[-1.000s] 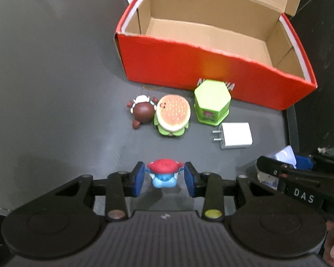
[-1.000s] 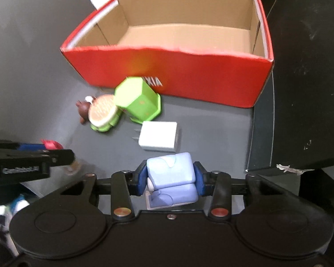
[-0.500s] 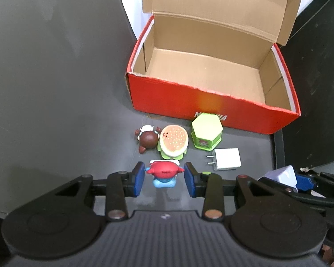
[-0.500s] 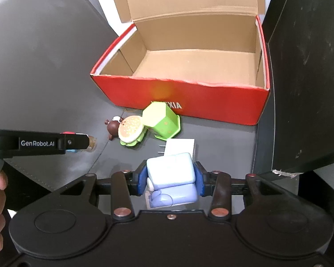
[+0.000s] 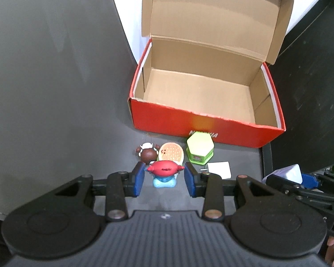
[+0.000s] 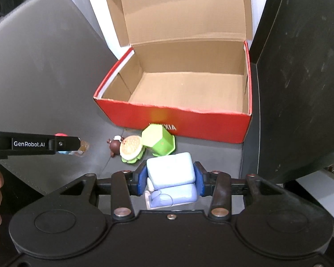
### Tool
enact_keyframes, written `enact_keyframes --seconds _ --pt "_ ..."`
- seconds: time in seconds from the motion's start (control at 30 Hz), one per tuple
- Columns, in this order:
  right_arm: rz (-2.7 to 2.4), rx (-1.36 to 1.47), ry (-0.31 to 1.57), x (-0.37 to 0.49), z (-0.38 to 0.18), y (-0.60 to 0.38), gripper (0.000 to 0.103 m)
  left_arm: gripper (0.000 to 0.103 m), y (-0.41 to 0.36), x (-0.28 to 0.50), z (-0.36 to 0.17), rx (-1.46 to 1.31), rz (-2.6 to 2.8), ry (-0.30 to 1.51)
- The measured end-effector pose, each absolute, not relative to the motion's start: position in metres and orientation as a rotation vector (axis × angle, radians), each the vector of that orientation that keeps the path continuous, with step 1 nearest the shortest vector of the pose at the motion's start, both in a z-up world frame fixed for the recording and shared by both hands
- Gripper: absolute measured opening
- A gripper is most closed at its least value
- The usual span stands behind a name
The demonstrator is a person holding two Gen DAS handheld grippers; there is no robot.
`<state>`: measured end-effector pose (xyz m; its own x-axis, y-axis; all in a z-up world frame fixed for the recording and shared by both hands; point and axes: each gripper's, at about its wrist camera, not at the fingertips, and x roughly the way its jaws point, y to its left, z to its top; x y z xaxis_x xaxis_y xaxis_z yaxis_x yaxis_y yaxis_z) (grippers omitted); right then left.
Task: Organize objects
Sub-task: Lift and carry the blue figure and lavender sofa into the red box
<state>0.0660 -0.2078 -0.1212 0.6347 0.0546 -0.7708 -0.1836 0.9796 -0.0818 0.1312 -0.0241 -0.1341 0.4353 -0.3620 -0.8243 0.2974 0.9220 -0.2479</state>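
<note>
even indoor light, orange glare on red box (image 5: pixel 202 122), fisheye-bent edges, mostly sharp

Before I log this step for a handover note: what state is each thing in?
Red box: lid open, nothing inside.
Red-capped figure: held by left gripper.
Pale blue toy: held by right gripper.
Burger toy: on table.
Green hexagonal box: tilted.
White charger: lying flat.

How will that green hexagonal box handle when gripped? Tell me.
The green hexagonal box looks like rigid plastic, so it probably stays stiff. Its flat sides suggest the fingers should seat squarely, and it is unlikely to roll. It stands wider than tall beside the burger toy, so tipping seems unlikely.
</note>
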Motion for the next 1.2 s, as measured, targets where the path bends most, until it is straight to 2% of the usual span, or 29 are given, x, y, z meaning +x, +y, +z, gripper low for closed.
enact_keyframes --seconds 0.8,1.2 --pt "0.216 -0.200 0.737 0.064 -0.054 -0.193 0.041 0.037 -0.003 0.144 -0.072 -0.121 -0.605 0.928" --pt "0.287 -0.167 0.726 0.078 -0.031 -0.191 0.041 0.037 -0.010 0.164 -0.042 -0.101 -0.628 0.888"
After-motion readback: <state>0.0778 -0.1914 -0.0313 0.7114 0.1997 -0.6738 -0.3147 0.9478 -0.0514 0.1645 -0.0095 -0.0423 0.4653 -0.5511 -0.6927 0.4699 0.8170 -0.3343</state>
